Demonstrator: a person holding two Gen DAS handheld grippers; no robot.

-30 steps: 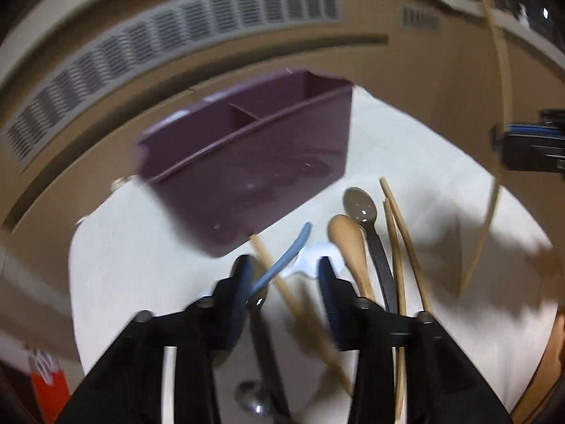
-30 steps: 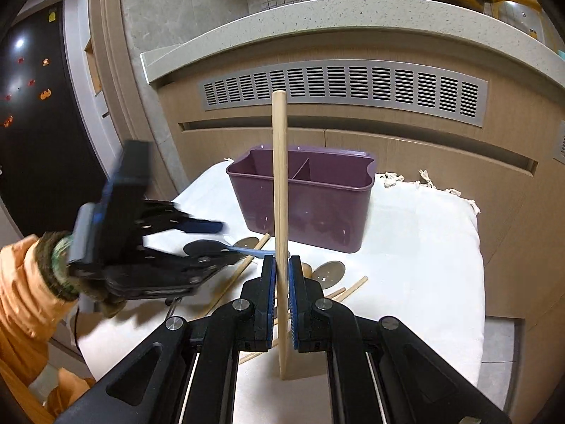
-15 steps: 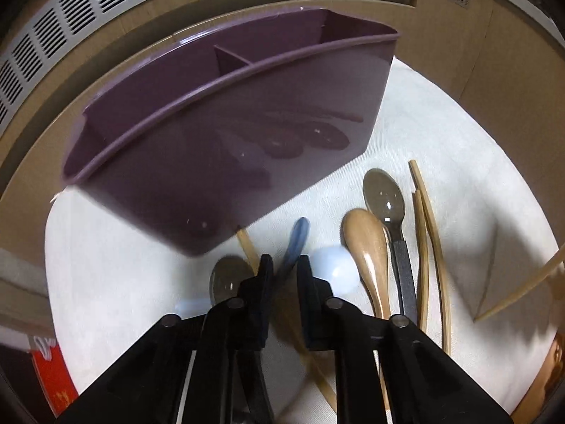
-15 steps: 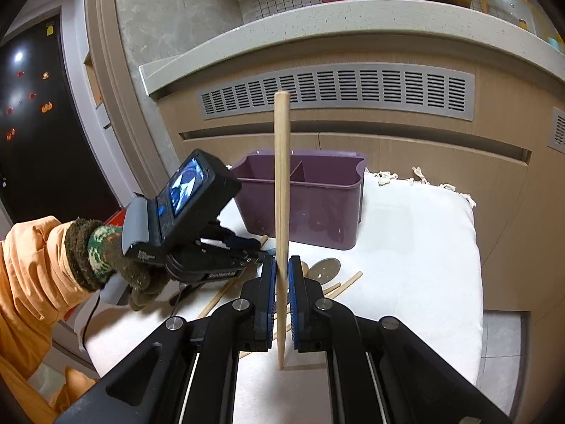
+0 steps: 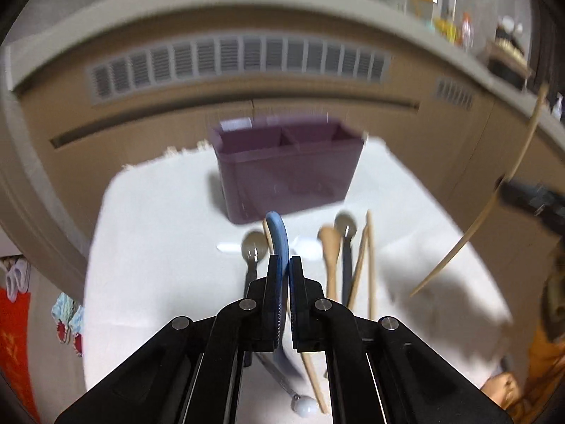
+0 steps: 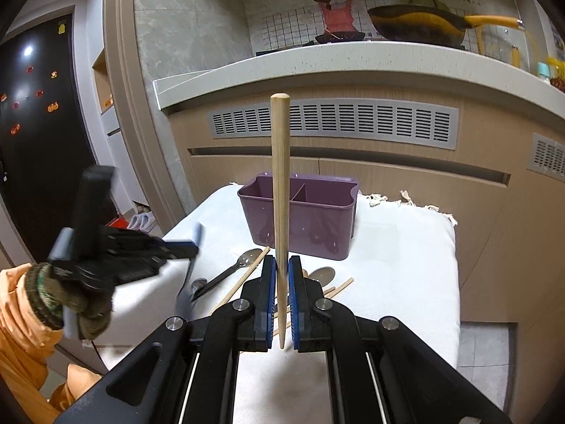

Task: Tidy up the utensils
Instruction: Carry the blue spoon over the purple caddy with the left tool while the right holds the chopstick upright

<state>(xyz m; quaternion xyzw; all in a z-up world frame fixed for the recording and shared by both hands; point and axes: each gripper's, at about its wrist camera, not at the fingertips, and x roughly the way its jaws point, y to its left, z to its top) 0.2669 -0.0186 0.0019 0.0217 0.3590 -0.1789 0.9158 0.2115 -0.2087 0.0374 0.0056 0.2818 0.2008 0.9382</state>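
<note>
Gripping round wood chopstick (image 6: 280, 190) upright, R claw (image 6: 281, 300); L claw (image 5: 283, 282), curved blue handle (image 5: 279, 236)

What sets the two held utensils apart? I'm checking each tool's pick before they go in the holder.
The left tool is shut on a blue spoon; the right tool is shut on a wooden chopstick. The spoon is curved and flat; the chopstick is straight and round. The chopstick stands upright, reaching far above its tool; the spoon's tip shows only a little past its tool. Both are lifted off the white cloth.

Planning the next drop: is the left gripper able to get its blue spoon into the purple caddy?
Probably yes: the left gripper holds the blue spoon lifted, and the purple caddy stands open-topped ahead, nothing between.
</note>
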